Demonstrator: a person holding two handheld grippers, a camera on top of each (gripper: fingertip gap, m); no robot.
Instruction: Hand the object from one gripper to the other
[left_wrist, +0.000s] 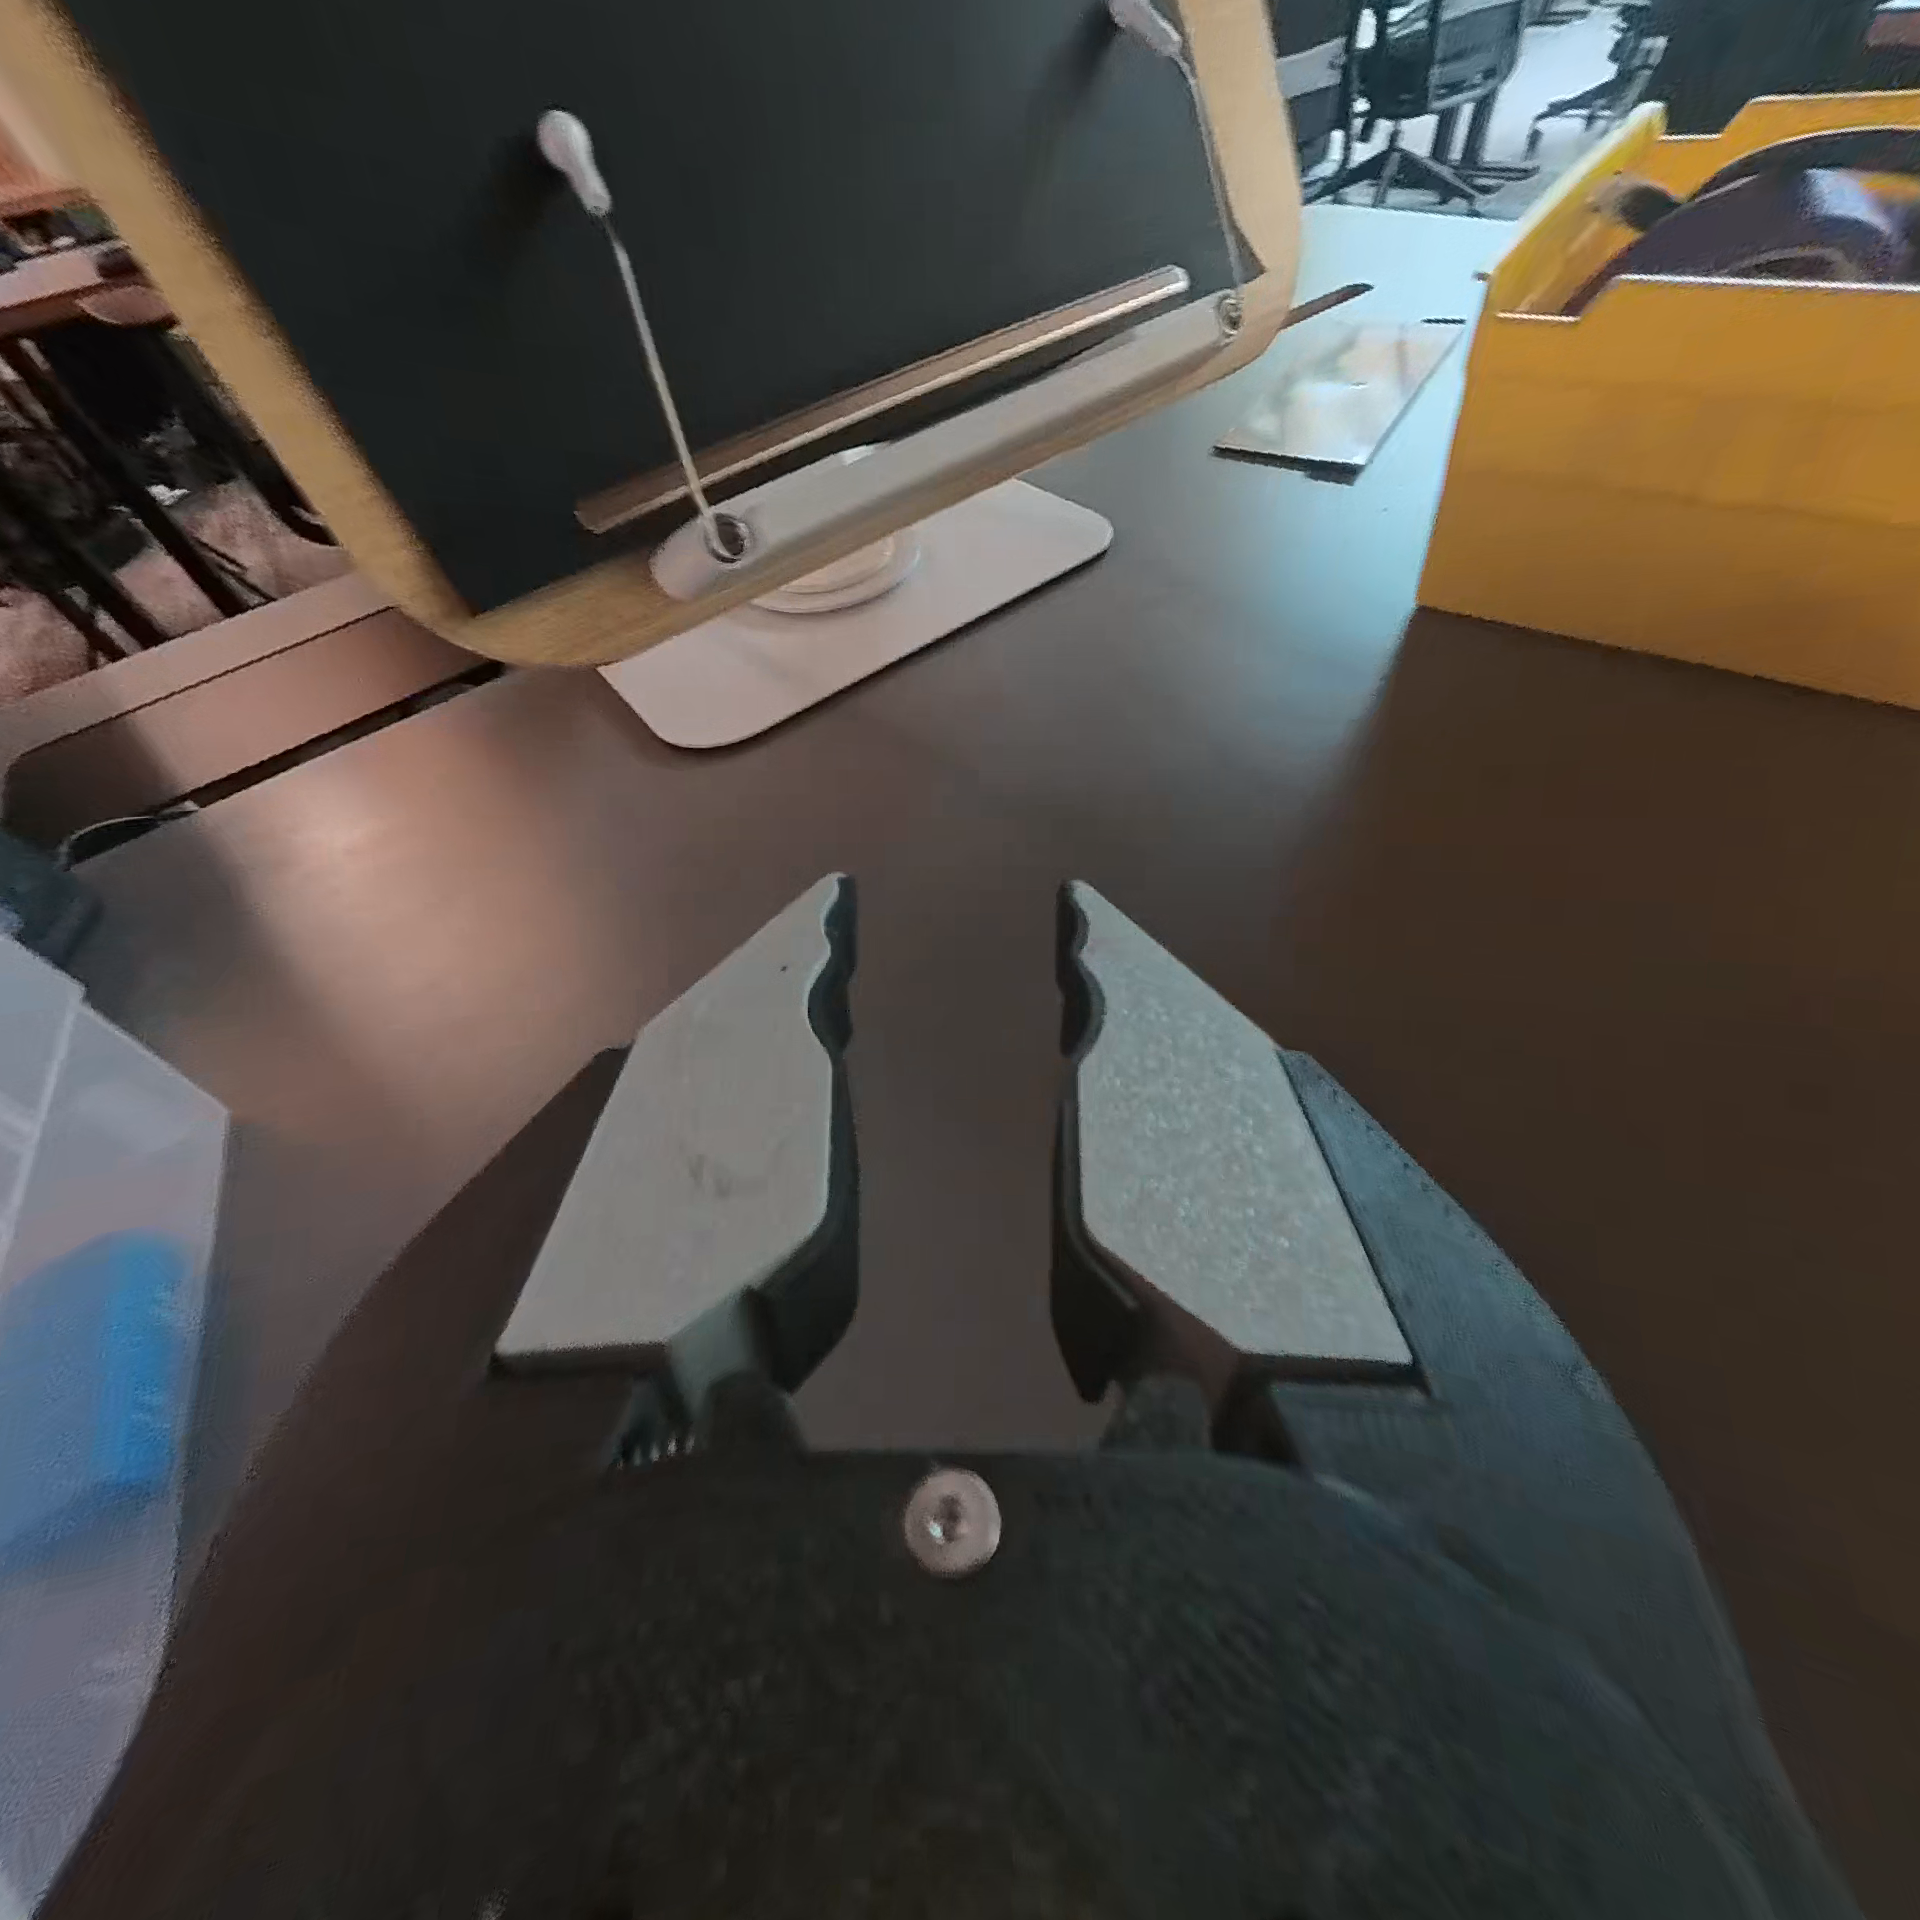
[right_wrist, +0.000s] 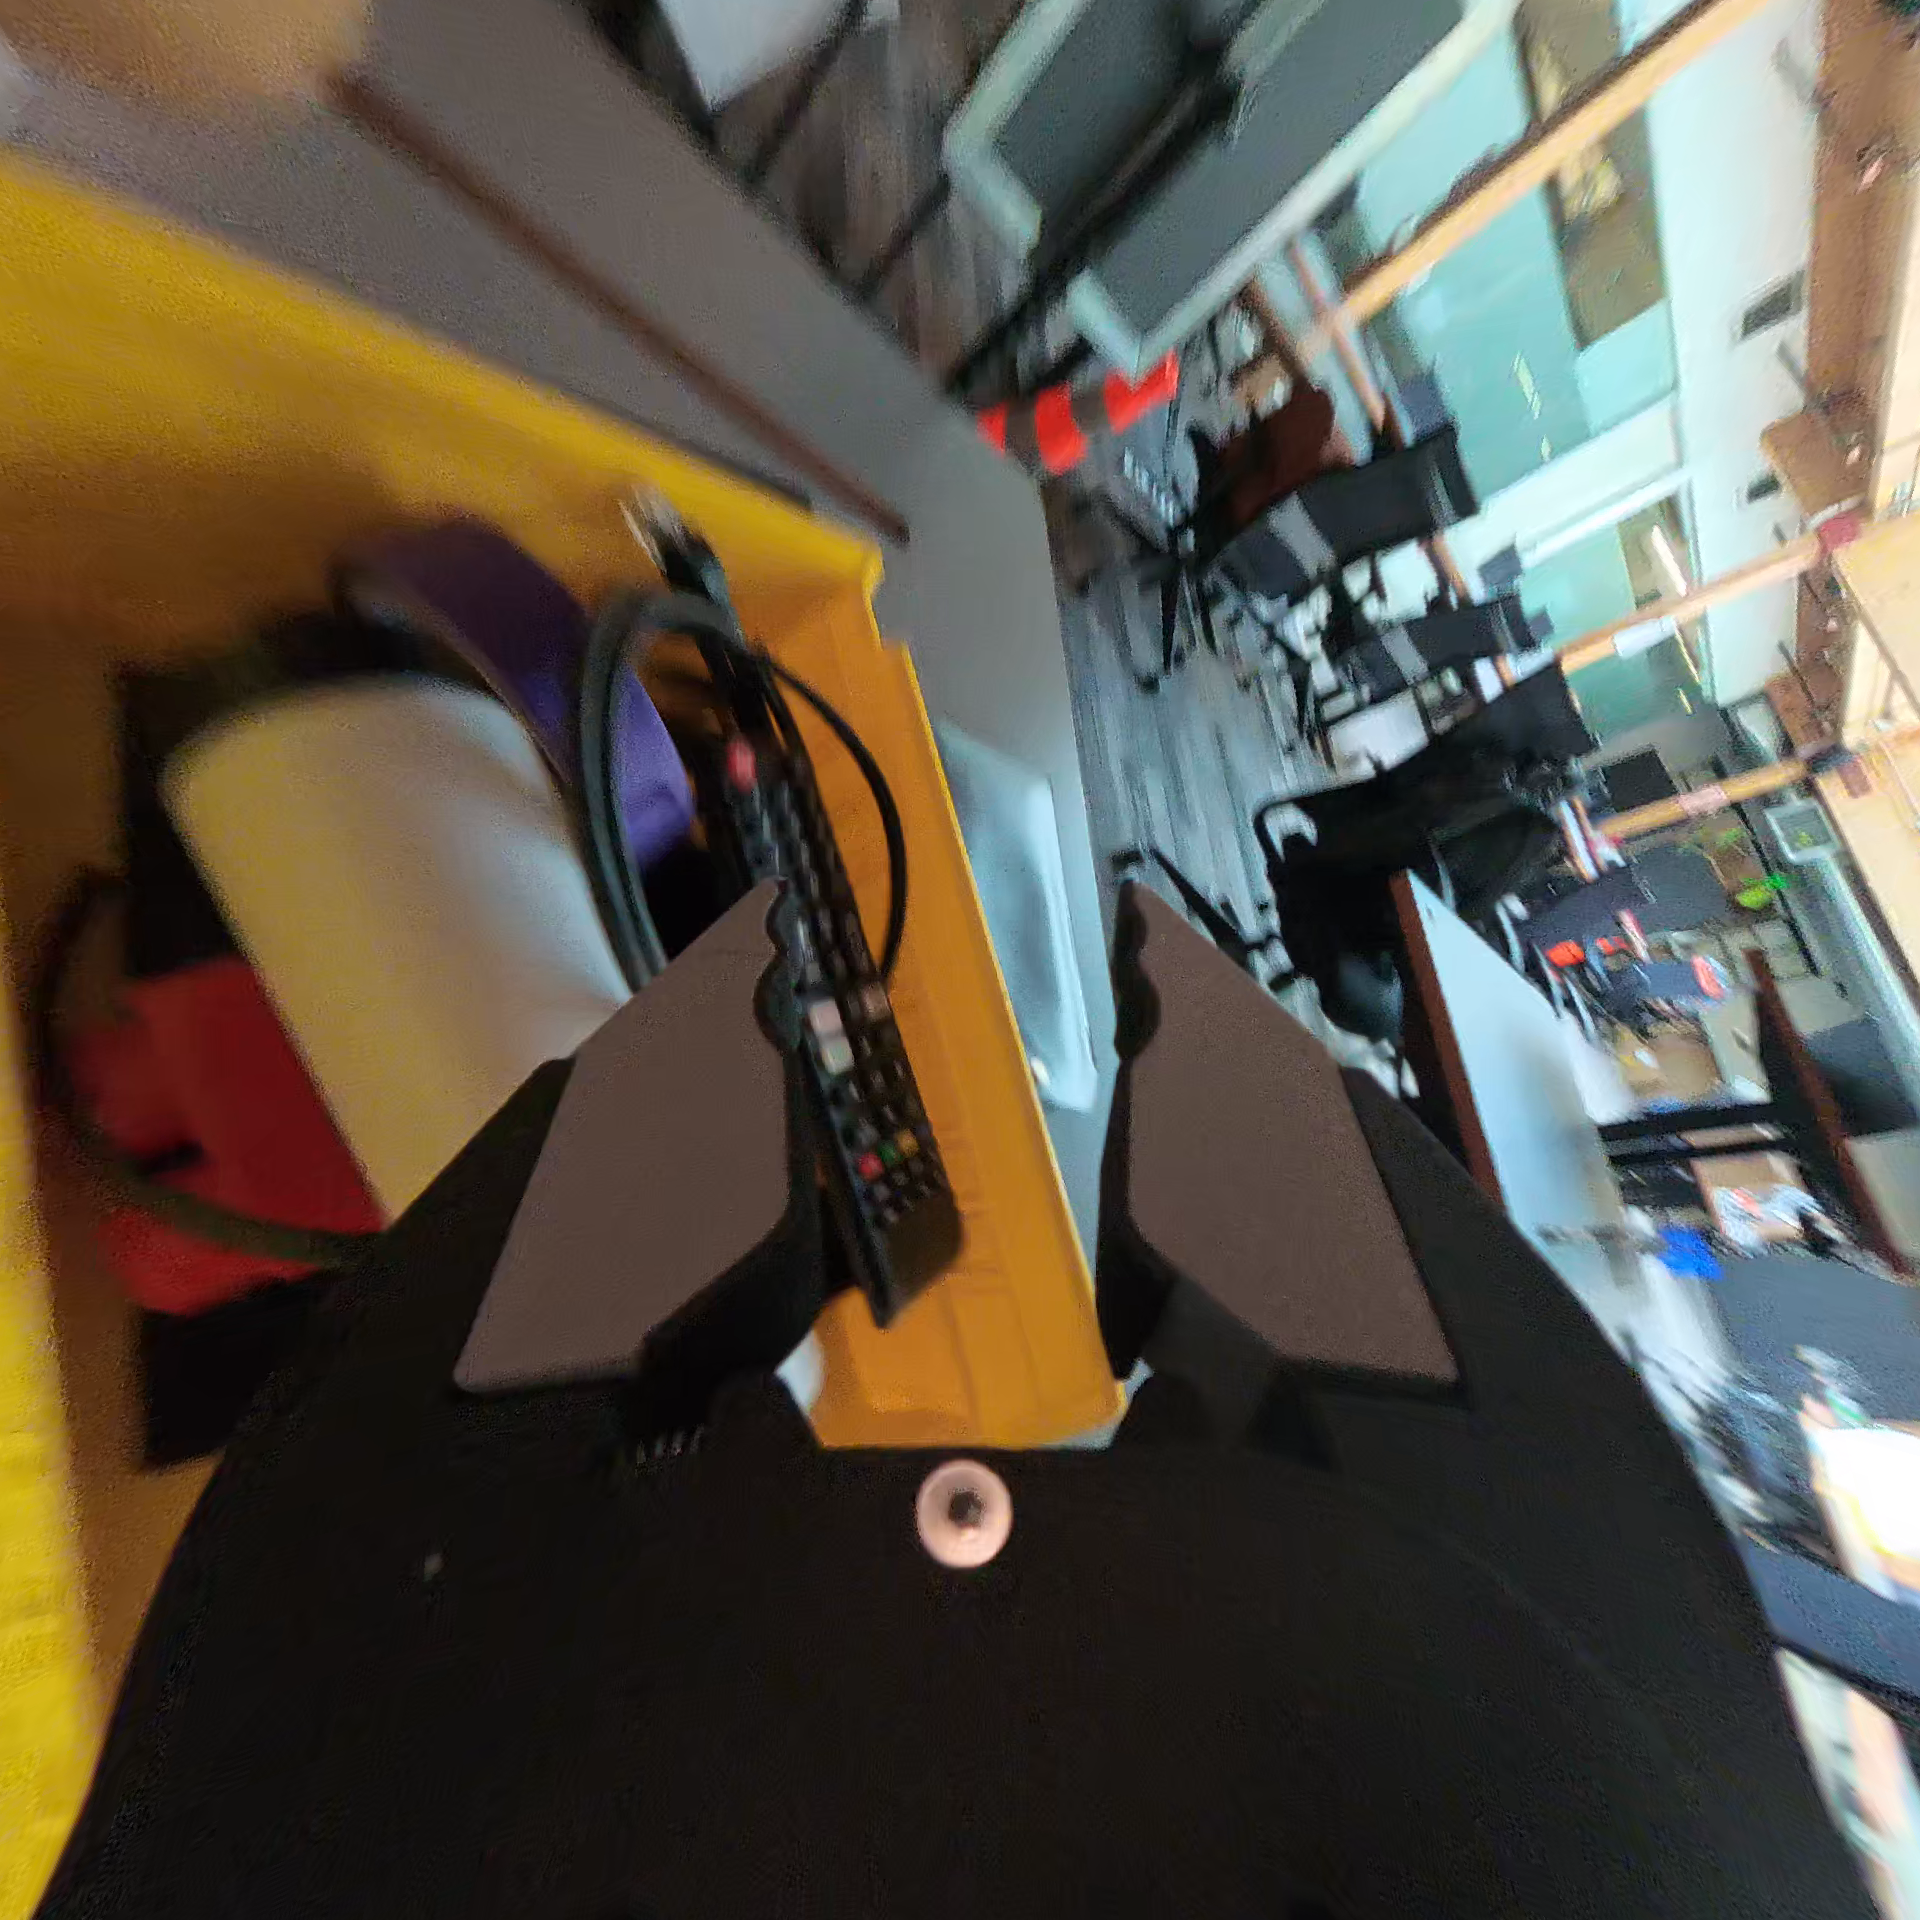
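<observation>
Dark brown tabletop (left_wrist: 935, 790) fills my left wrist view, carrying a wood-framed book stand (left_wrist: 582, 312) on a white base ahead and a yellow bin (left_wrist: 1662, 499) at far right. My left gripper (left_wrist: 956, 935) hovers over bare table, jaws moderately parted, nothing between them. On the right wrist view, heavily blurred, my right gripper (right_wrist: 951, 935) is tilted over the same bin (right_wrist: 997, 1143), jaws wide apart and empty. A black remote control (right_wrist: 862, 1060) lies inside along the bin wall, beside a black cable (right_wrist: 665, 748) and a white roll (right_wrist: 416, 894). I cannot tell whether the left fingertip touches the remote
</observation>
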